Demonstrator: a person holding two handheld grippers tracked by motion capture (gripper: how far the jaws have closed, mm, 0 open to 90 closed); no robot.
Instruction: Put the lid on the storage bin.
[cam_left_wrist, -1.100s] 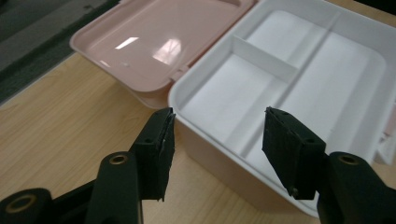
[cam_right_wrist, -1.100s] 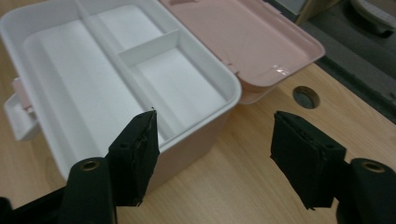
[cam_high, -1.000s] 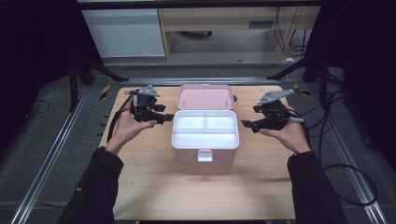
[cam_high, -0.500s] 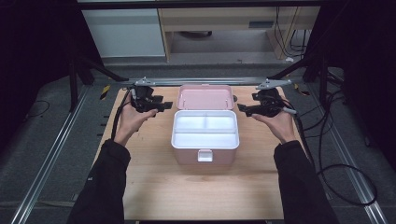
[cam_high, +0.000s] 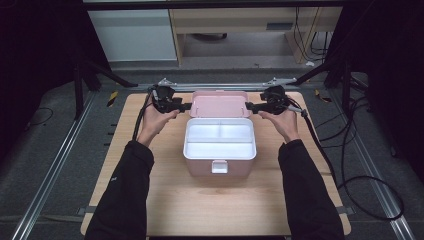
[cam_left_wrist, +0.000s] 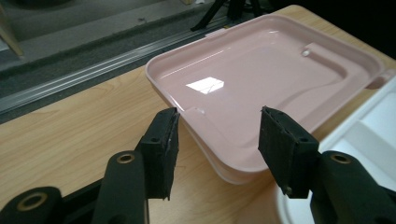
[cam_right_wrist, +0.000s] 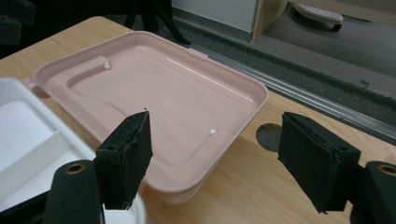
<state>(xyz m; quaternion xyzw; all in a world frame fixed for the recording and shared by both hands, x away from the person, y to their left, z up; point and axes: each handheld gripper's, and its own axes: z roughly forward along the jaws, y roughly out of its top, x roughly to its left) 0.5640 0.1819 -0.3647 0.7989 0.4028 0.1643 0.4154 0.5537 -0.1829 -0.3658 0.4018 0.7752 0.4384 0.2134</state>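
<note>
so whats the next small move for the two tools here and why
Probably ease both tools inward until each has a side edge of the pink lid between its jaws, then close. The lid lies open flat behind the white tray. The left tool, its jaws just closing, and the right tool both stand open at the lid's near corners, gripping nothing.
</note>
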